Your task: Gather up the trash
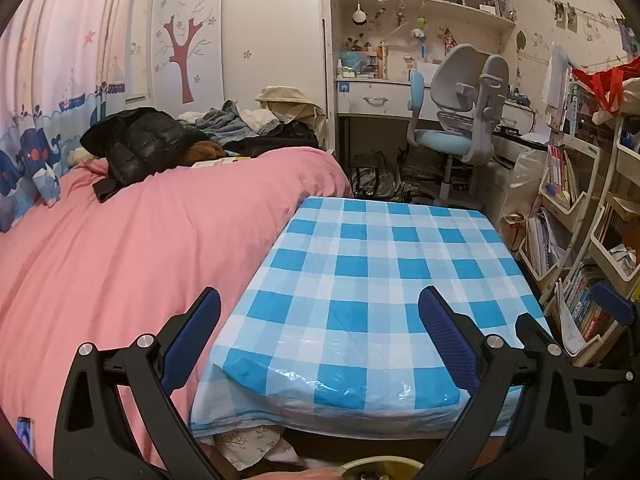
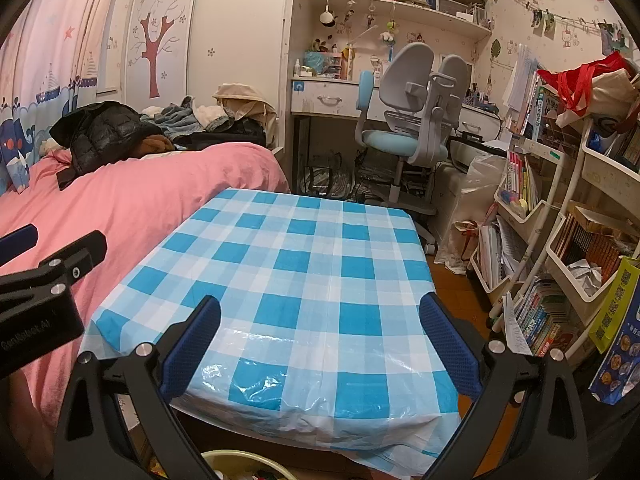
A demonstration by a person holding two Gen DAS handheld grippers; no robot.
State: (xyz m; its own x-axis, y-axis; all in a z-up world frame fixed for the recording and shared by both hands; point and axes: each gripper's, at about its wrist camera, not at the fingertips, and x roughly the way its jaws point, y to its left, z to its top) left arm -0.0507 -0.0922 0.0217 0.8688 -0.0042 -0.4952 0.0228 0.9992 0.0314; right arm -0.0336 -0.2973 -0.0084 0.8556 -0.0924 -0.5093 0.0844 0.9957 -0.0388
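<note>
Nearest the lenses, both claws stand wide with nothing between their blue-padded fingers: the left claw (image 1: 320, 340) and the right claw (image 2: 320, 340) hover side by side over the near edge of a counter (image 1: 372, 264) draped in a blue-and-white checked plastic cloth. Below that edge, cut off by the frame, the pale rim of a bin (image 2: 244, 460) shows in the right wrist view, with bits of coloured rubbish inside that are too clipped to identify; the left wrist view catches only a sliver of the same rim. The counter top itself carries nothing visible. Part of the left claw's black body intrudes at the left edge of the right wrist view.

Just left of the counter, touching its side, a bed (image 1: 140, 240) lies under a pink duvet, with a black quilted jacket (image 1: 140, 140) and a heap of clothes (image 1: 248, 116) toward its far end. To the right, a white rack of books (image 2: 540, 280) is partly lost at the frame's edge. Beyond the counter stands a grey-and-blue desk chair (image 1: 460, 108) before a cluttered desk, its shelf contents too small to make out.
</note>
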